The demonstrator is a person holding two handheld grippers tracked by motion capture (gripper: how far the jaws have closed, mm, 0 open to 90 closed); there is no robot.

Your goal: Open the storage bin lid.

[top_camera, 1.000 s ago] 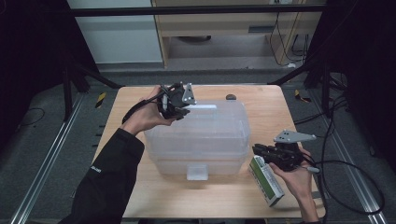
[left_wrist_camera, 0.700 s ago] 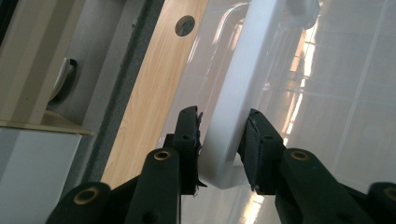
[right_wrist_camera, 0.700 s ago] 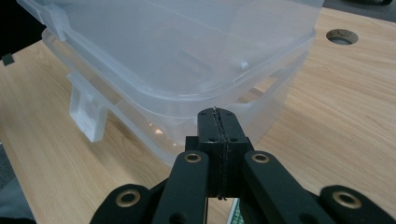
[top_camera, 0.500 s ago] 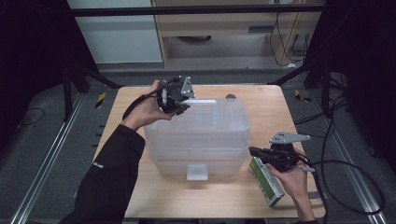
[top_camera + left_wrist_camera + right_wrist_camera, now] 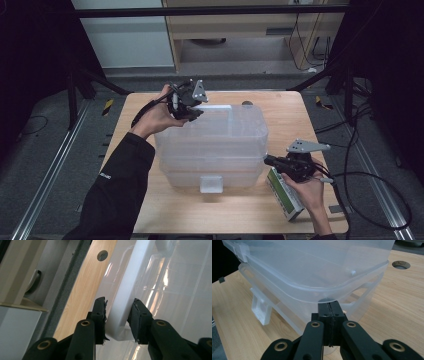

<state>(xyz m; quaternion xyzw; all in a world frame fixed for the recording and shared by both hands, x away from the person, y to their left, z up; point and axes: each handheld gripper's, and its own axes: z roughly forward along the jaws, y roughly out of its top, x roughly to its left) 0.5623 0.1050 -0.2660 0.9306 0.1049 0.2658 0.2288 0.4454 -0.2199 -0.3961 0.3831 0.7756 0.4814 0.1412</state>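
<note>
Translucent plastic storage bin (image 5: 212,145) is sitting mid-table in the high view, its lid (image 5: 220,125) riding tilted on top, not seated. Left gripper (image 5: 192,111) is working at the lid's far-left corner, roughly 11 o'clock from the bin's centre, hand wrapped around the tool, likely there to lift or steady that end. Right gripper (image 5: 267,160) is pointing at the bin's right side, about 4 o'clock, tips just at the rim line; a green-and-white box (image 5: 285,194) is lying on the wooden table (image 5: 320,125) under that hand, untouched. A white latch (image 5: 210,183) is hanging at the bin's near side, 6 o'clock, seemingly undone. Left gripper view: jaws are standing partly open, straddling the lid's white handle bar (image 5: 125,302), one pad each side and close to touching it; a firm clamp isn't clear, so it's reading as bracketing the bar to control the lid. Table hole (image 5: 102,255) is showing at 11 o'clock beyond. Right gripper view: right gripper (image 5: 329,308) is having its jaws pressed fully together with nothing between them, tips tucked under the lid's overhanging edge (image 5: 322,296) at 12 o'clock, probably to pry or push it upward as a wedge. Side latch (image 5: 260,308) is dangling at 9 o'clock, free of the lid. Judging it as mid lid-removal.
</note>
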